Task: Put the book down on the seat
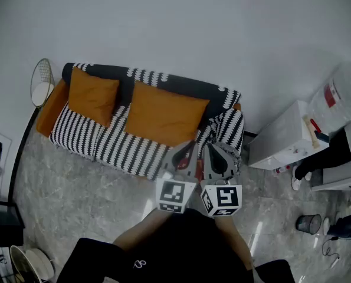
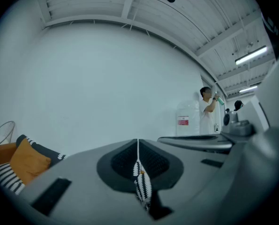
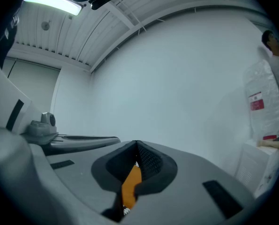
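Observation:
A sofa [image 1: 104, 139] with a black-and-white striped cover and two orange cushions [image 1: 162, 114] stands against the white wall. No book shows in any view. My two grippers are held side by side, level, in front of the sofa's right end. The left gripper [image 1: 186, 153] is shut with nothing in it; in the left gripper view its jaws [image 2: 138, 150] meet, and only a sliver of striped cloth shows behind them. The right gripper [image 1: 214, 153] is shut and empty too; in the right gripper view [image 3: 137, 154] a strip of orange cushion shows past its jaws.
A white cabinet [image 1: 286, 135] with a big water bottle [image 1: 340, 94] stands right of the sofa, and a person [image 1: 334, 151] is beside it. A small bin [image 1: 310, 223] sits on the marble floor. A wire side table [image 1: 42, 82] is at the sofa's left end.

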Motion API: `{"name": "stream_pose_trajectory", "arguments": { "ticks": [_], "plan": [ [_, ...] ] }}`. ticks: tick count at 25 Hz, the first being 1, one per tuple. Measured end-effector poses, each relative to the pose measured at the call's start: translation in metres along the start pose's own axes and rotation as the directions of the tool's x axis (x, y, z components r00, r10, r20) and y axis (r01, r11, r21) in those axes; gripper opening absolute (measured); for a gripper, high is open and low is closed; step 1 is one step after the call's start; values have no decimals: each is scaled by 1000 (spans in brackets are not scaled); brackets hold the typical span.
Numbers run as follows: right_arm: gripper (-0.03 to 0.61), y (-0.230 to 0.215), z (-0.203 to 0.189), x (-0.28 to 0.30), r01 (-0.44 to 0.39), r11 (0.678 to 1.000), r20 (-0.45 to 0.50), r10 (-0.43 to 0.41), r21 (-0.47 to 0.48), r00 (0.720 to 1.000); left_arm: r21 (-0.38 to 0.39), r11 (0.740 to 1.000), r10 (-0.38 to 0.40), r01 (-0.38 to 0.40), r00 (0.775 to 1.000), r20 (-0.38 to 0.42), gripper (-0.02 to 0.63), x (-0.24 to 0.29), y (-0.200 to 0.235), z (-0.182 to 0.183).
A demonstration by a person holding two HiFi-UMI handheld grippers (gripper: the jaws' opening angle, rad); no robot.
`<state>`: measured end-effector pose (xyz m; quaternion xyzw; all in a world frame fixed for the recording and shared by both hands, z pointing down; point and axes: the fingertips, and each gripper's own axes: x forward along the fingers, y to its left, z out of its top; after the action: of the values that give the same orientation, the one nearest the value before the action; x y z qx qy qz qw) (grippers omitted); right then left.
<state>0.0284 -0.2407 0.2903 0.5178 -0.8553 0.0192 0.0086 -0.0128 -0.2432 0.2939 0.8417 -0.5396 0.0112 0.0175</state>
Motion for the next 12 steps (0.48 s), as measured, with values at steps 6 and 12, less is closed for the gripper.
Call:
{"name": "stream_pose_trajectory", "arguments": {
  "ticks": [6,12],
  "plan": [
    [9,1,4,2,-7,1000,8,7,11,1000,7,1000,7,-7,1000,-14,20,2,2,-4],
    [9,5,5,5,-6,1000,6,6,13,1000,15,1000,5,-5,1000,-20,20,1,7,-3]
  ]
}}
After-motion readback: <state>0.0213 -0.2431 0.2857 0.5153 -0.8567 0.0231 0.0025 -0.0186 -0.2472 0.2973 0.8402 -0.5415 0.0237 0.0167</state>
